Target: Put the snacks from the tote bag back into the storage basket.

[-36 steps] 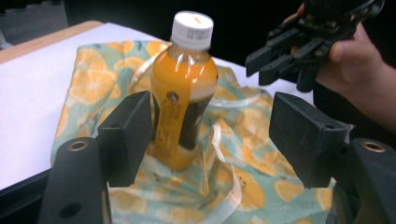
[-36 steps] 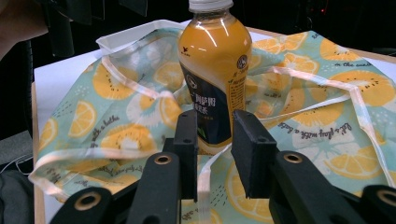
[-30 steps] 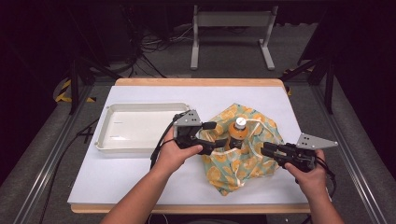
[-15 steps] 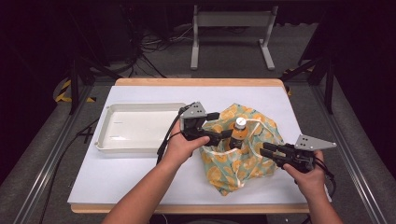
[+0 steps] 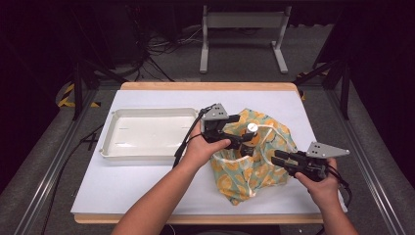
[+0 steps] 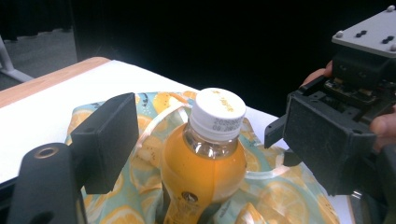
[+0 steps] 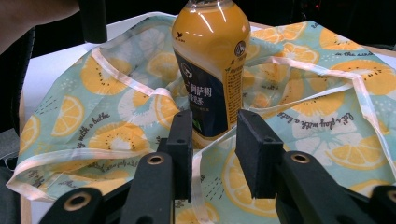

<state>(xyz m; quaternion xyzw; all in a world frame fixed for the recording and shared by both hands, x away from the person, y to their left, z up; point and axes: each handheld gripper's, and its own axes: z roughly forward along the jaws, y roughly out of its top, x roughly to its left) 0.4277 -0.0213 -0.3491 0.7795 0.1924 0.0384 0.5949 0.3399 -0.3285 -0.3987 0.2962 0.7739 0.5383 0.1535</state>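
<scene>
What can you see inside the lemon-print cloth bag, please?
An orange drink bottle with a white cap stands upright in the lemon-print bag. Its neck and label show; the base is covered by fabric, as is anything else lying deeper inside.

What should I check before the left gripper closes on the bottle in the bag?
1. Bottle upright in the bag: ok.
2. White cap on: ok.
3. Left gripper lined up: ok. Its jaws have just been opening and stand either side of the bottle's neck, pads not touching it.
4. Bag mouth open around the bottle: ok, the cloth lies spread flat.
5. Right gripper holding the bag down: not ok. The white trim runs between its jaws, but they stand apart and no pinch shows.
6. Tray free as a drop spot: ok, nothing lies in it.
</scene>
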